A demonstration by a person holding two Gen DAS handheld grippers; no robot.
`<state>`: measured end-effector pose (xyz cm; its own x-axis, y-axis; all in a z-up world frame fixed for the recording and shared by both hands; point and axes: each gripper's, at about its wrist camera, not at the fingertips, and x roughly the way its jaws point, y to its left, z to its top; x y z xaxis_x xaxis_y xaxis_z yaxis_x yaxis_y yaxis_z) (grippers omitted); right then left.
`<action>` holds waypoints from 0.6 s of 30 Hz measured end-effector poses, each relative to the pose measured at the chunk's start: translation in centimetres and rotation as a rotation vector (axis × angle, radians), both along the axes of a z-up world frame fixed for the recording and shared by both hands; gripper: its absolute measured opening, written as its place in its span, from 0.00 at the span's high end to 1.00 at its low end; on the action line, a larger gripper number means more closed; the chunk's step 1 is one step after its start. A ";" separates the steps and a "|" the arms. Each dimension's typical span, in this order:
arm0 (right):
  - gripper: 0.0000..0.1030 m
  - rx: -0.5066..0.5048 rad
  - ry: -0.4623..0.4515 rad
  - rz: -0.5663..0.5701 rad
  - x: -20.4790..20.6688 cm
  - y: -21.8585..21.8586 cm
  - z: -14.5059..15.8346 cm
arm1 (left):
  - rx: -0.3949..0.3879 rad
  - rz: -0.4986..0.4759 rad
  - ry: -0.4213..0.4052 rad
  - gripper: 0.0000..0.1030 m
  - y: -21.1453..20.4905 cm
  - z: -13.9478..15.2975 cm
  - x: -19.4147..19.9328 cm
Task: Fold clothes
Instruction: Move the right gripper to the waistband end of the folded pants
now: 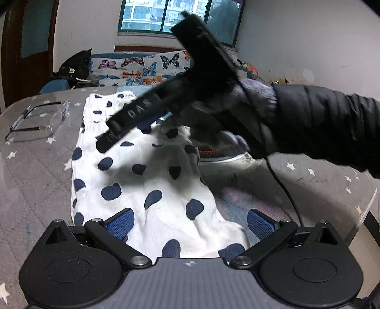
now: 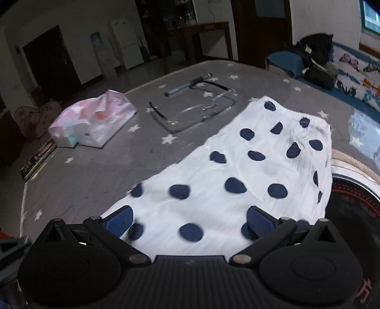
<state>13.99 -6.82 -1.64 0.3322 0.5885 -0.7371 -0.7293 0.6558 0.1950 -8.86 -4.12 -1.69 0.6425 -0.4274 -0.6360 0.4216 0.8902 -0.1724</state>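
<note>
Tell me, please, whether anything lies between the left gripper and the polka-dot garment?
Nothing visible does. The left gripper hangs with open jaws directly over the near hem of the polka-dot garment. The right gripper hovers over the cloth farther back, not in the path.

White walls, a green-framed window point(image 1: 181, 15), a butterfly-print sofa point(image 1: 142, 69), a white fridge point(image 2: 125, 42) and dark wooden doors point(image 2: 51, 59).

White garment with navy dots, spread on the tabletop

The garment point(image 1: 152, 185) lies mostly flat and lightly wrinkled on the grey star-print tabletop point(image 1: 35, 178), elastic gathered waistband at the far end, one side edge draped over a round dark object's rim.
</note>
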 end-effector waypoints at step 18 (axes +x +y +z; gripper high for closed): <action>0.00 -0.026 -0.014 -0.145 10.4 0.5 -1.0 | 0.000 -0.010 0.031 0.00 0.1 -0.5 0.2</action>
